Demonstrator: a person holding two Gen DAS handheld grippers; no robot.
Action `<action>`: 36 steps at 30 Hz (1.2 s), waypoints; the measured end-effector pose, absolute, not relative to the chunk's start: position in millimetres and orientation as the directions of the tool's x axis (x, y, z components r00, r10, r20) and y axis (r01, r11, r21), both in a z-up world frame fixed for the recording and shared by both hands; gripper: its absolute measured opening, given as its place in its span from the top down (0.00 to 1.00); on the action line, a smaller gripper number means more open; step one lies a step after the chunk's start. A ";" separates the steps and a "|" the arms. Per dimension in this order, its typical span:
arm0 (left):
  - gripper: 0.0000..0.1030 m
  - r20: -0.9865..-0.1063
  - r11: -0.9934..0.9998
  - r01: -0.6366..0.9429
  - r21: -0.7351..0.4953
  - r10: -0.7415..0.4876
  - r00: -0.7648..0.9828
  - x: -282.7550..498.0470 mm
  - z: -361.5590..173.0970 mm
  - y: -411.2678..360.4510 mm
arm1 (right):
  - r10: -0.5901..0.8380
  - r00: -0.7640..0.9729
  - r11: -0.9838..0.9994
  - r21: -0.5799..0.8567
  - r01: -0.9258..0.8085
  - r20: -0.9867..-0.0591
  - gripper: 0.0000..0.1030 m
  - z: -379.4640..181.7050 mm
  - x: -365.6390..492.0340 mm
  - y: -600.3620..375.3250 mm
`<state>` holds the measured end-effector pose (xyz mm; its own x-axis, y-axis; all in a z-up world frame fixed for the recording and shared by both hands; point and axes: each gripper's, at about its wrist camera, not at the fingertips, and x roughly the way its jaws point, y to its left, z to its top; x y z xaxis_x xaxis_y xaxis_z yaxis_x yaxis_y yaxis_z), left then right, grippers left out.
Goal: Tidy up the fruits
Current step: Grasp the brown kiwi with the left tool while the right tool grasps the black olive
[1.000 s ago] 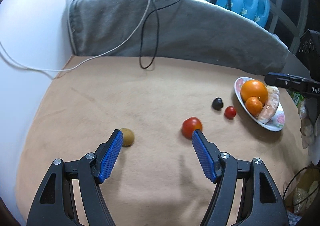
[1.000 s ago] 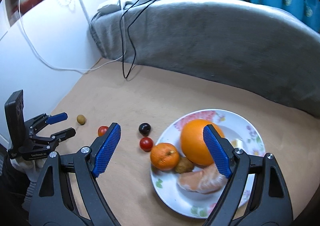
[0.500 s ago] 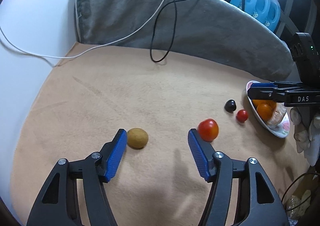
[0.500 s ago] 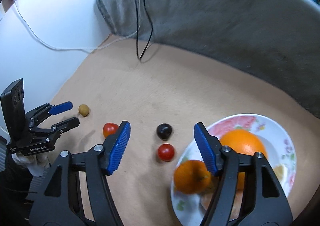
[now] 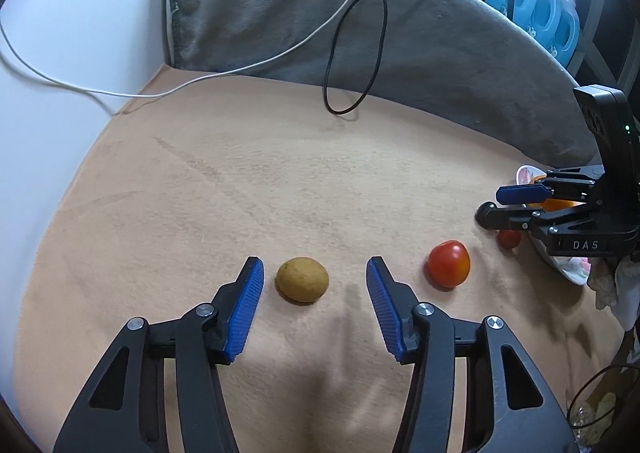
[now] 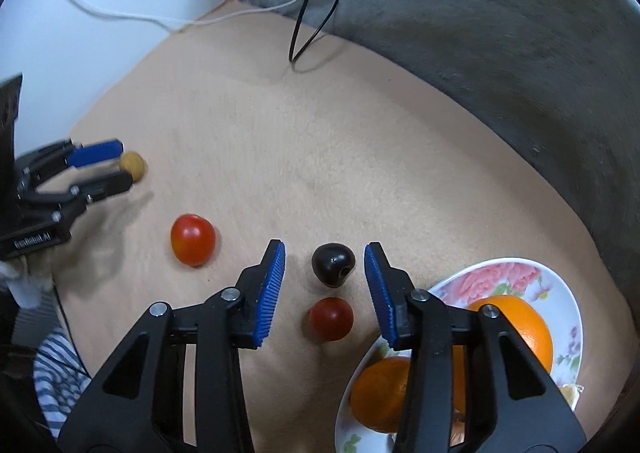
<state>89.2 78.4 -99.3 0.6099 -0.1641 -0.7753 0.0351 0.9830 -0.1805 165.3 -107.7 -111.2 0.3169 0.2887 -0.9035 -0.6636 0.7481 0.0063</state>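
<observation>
With the left gripper (image 5: 314, 295) closing around the kiwi (image 5: 302, 279) and the right gripper (image 6: 324, 277) closing around the dark fruit (image 6: 333, 265) left of the plate (image 6: 560, 285), pads touching neither yet, an off-centre squeeze could roll either away.

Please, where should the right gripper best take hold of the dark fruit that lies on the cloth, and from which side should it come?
Grip the dark fruit across its round middle, coming from above. It lies apart from the small red tomato just nearer the camera, with bare cloth on both sides. The right gripper already straddles it, jaws closing, pads not yet touching.
</observation>
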 end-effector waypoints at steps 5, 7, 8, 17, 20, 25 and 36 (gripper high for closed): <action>0.55 -0.778 0.986 0.040 -0.160 -0.151 0.610 90.9 -101.6 76.5 | 0.261 0.313 0.743 -0.017 -0.670 -0.913 0.63 -117.5 166.6 -103.7; 0.57 -0.778 0.986 0.039 -0.162 -0.152 0.609 91.0 -102.0 77.4 | 0.254 0.312 0.741 -0.023 -0.671 -0.915 0.64 -119.4 167.7 -103.4; 0.57 -0.779 0.986 0.037 -0.163 -0.152 0.609 92.6 -103.4 78.1 | 0.250 0.313 0.740 -0.028 -0.672 -0.916 0.64 -120.4 167.9 -102.5; 0.65 -0.786 0.986 0.034 -0.166 -0.153 0.599 96.7 -112.2 79.4 | 0.219 0.323 0.741 -0.058 -0.669 -0.921 0.73 -127.8 171.3 -98.7; 0.71 -0.787 0.986 0.029 -0.166 -0.150 0.599 96.9 -113.9 79.8 | 0.217 0.327 0.744 -0.061 -0.665 -0.920 0.74 -128.6 172.3 -100.4; 0.74 -0.779 0.984 0.022 -0.175 -0.152 0.608 95.9 -113.6 82.0 | 0.222 0.334 0.747 -0.060 -0.662 -0.916 0.75 -128.3 172.0 -101.6; 0.74 -0.756 0.986 0.039 -0.160 -0.148 0.638 88.3 -103.6 77.8 | 0.256 0.355 0.759 -0.040 -0.649 -0.899 0.75 -116.1 163.7 -112.8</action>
